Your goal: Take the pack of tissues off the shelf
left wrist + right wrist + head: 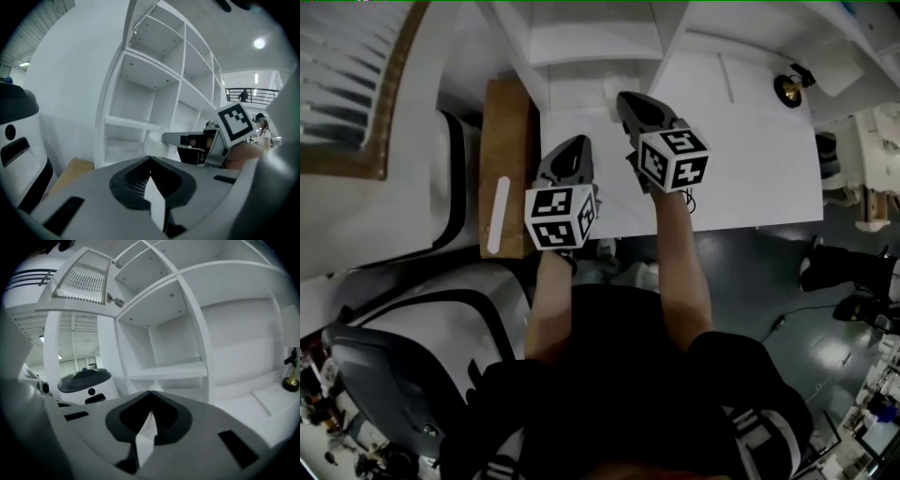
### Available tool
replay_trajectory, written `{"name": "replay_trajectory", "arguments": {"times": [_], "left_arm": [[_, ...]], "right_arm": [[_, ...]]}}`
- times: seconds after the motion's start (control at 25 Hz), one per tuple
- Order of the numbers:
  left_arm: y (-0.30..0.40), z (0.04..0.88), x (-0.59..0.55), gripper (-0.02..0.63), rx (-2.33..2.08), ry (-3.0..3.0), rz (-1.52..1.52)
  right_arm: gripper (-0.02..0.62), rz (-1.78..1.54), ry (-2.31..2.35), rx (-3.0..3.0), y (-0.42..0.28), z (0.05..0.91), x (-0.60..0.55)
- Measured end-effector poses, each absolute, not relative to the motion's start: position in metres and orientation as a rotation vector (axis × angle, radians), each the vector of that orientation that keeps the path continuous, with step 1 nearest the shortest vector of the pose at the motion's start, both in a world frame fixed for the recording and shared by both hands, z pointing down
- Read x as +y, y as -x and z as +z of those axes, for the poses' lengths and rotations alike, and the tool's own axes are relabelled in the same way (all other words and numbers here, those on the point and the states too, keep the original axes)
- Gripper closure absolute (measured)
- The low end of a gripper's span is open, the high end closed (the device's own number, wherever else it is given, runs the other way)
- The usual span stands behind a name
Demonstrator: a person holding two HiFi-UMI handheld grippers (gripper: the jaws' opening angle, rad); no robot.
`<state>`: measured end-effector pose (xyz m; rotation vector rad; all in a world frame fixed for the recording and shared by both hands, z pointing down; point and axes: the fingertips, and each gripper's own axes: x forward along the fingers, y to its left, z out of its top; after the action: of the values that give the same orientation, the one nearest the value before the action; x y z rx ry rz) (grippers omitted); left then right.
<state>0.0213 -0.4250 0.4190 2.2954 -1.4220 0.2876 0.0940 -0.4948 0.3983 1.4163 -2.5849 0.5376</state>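
The left gripper (150, 158) is seen with its jaws drawn fully together, the tips meeting in a point. Only a thin white sliver is shown in the dark ribbed hollow behind them, and what it is cannot be told. The right gripper (151, 393) is likewise closed tight, tip against tip, with the same pale sliver in its hollow. Both are held side by side before a white shelf unit (202, 338), the right one nearer the shelf in the head view.

The pack of tissues (151, 140) is made out only as a small, soft-edged, plain white lump. It is placed low in the shelf unit, just past the left gripper's tips and right beside the tip of the right gripper. In the right gripper view it is shown as a small white peak just behind the closed tips. Its surface is too blurred for detail, and whether it is pinched by either gripper cannot be told. A brass-coloured ornament (290, 380) is stood well apart from it, on the wide ledge (262, 401) at the right.
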Motion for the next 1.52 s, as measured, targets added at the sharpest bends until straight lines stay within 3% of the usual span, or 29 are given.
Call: {"name": "replay_trajectory", "arguments": {"times": [0.76,1.52], "left_arm": [[-0.045,0.274,-0.448,0.595,-1.464,-2.592,-0.039],[-0.074,0.245,-0.462,0.595,-1.418,-2.677,-0.107]], "right_arm": [[0.575,0.439,-1.556,-2.974,-0.145,0.239,-0.454],[0.574,0.239,-1.602,-2.960,-0.170,0.208,-0.444]]}}
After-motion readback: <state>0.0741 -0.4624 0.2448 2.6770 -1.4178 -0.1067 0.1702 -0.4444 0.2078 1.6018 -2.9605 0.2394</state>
